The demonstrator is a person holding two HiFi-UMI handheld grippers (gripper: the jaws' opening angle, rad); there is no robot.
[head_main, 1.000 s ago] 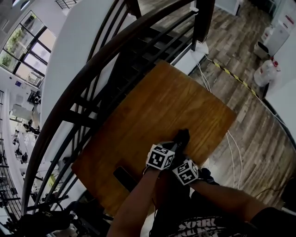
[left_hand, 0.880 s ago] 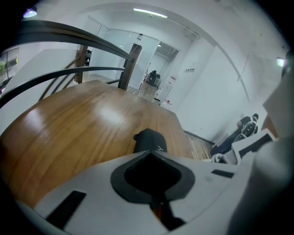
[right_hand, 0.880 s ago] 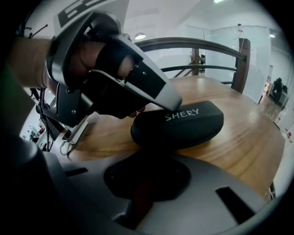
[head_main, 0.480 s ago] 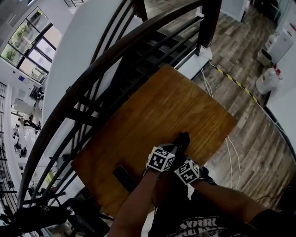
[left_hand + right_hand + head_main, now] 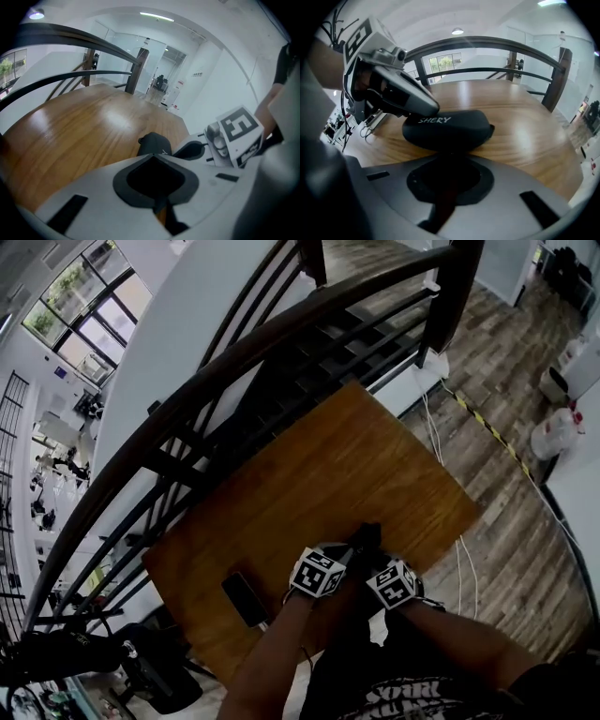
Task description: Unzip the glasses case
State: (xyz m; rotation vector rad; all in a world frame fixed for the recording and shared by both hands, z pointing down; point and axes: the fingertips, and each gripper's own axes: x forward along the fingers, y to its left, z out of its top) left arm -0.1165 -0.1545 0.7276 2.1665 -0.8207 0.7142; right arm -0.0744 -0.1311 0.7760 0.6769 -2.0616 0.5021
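Note:
A black glasses case (image 5: 366,536) with white lettering lies near the front edge of the wooden table (image 5: 319,474). In the right gripper view the case (image 5: 447,127) sits right against my right gripper (image 5: 449,187), whose jaws stand together. The case's near side is hidden behind them. My left gripper (image 5: 427,106) is also shut, with its tip resting on the case's top left end. In the left gripper view the case (image 5: 153,142) shows just past my left gripper (image 5: 157,199), with the right gripper (image 5: 193,150) beside it. No zipper pull is in sight.
A dark phone (image 5: 245,597) lies on the table near its left front corner. A dark curved stair railing (image 5: 234,362) runs behind the table. White cables (image 5: 469,568) trail on the plank floor to the right. White containers (image 5: 555,432) stand at the far right.
The head view has shifted a little. Both grippers stay at the case, and their marker cubes sit slightly further apart than a second ago. The case has not visibly moved.

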